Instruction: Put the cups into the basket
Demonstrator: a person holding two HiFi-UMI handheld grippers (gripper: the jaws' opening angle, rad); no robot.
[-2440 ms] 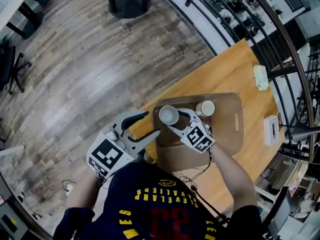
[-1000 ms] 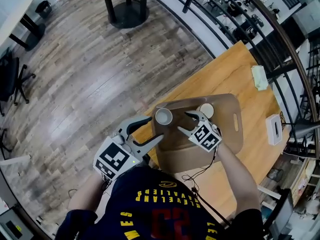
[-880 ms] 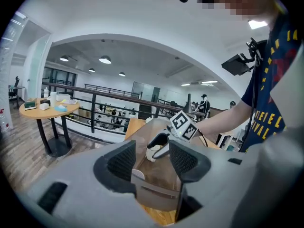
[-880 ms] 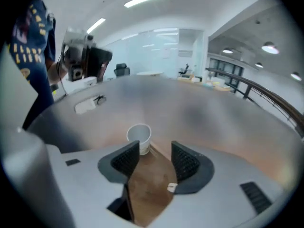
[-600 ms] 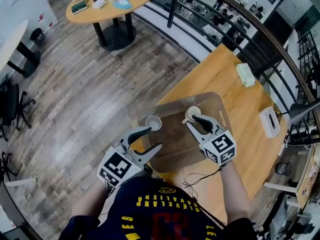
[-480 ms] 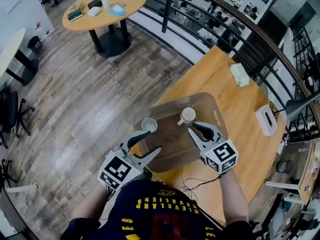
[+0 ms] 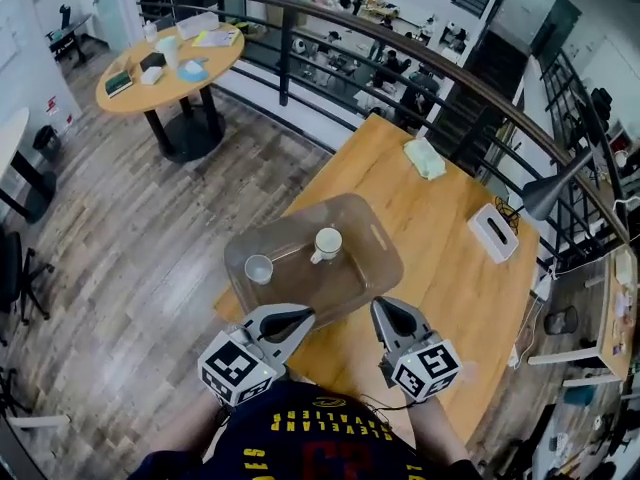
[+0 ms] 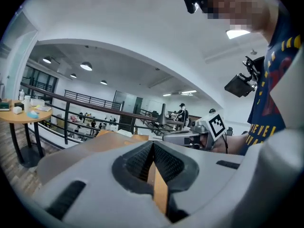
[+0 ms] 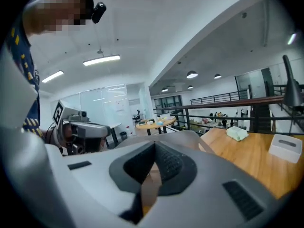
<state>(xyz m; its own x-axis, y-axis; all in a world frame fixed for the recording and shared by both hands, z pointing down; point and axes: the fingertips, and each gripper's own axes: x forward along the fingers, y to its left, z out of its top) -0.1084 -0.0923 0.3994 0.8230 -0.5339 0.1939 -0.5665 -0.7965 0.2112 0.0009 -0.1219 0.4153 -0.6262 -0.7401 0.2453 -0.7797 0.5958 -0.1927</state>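
Note:
Two pale cups stand in the translucent brown basket [image 7: 350, 273] on the wooden table: a small one [image 7: 259, 269] at its left and a handled one [image 7: 327, 243] near the middle. My left gripper [image 7: 300, 317] sits just off the basket's near edge, jaws shut and holding nothing. My right gripper [image 7: 385, 308] is beside it, close to the basket's near right corner, also shut and holding nothing. In the left gripper view the ribbed pads [image 8: 142, 160] meet, with the basket rim beyond them. The right gripper view shows its pads [image 9: 166, 163] pressed together too.
On the wooden table [image 7: 450, 288] lie a white tissue box [image 7: 492, 233] at the right and a green cloth [image 7: 425, 157] at the far end. A black lamp [image 7: 545, 193] leans in from the right. A railing [image 7: 300, 13] and a round table [image 7: 170, 63] lie beyond.
Both grippers have drawn back from the basket toward the person's body and shut. The cups stay in the basket. The head view has tipped up and shows more of the room.

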